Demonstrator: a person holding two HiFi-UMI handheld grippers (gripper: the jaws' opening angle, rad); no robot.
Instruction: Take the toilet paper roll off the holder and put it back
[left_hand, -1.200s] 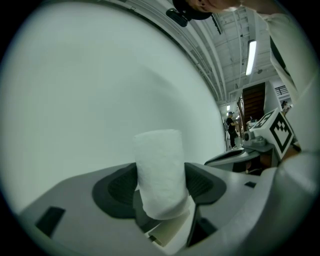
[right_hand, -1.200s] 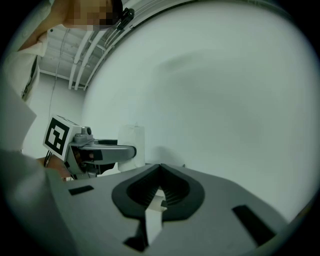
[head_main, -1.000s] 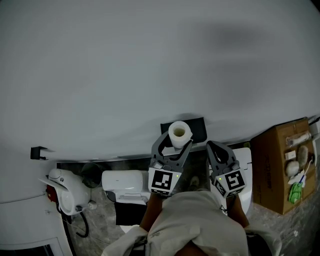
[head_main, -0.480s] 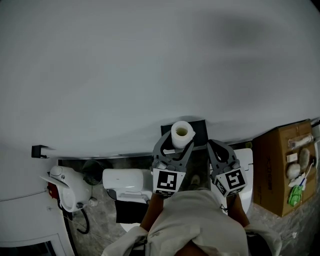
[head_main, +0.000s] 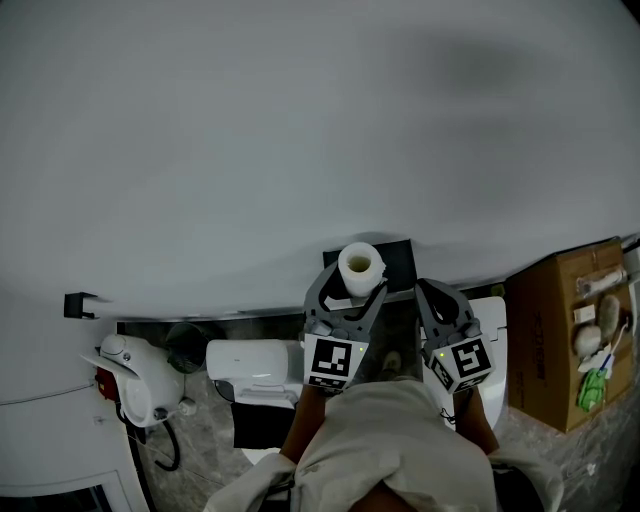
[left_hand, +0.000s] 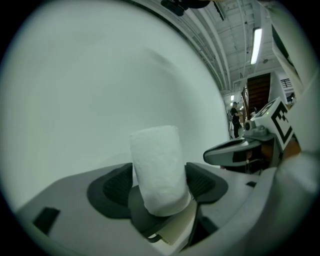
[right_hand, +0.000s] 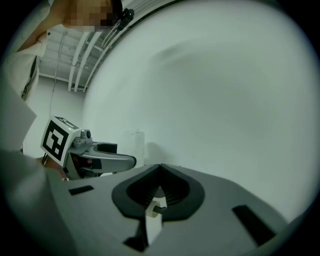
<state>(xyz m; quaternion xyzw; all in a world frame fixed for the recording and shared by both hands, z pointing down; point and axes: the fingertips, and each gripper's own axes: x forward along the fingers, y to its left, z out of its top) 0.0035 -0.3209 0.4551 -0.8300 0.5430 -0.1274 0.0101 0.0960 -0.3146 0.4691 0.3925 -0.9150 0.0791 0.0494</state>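
A white toilet paper roll (head_main: 360, 266) stands upright against the black holder plate (head_main: 398, 258) on the grey wall. My left gripper (head_main: 352, 284) reaches up around it, and its jaws are opening. In the left gripper view the roll (left_hand: 159, 169) stands between the two dark pads (left_hand: 114, 189), leaning a little, with a dark part of the holder under it. The pads sit close beside the roll without squeezing it. My right gripper (head_main: 432, 292) hangs just to the right, shut and empty, with its tips (right_hand: 160, 169) meeting.
Below the wall are a white toilet (head_main: 250, 372), a white unit with a red part (head_main: 135, 380) at the left, and a cardboard box (head_main: 565, 335) holding small items at the right. A small black bracket (head_main: 78, 303) juts from the wall at the left.
The left gripper and the roll have stayed almost in place at the holder, with only a slight wobble. The right gripper has not moved.
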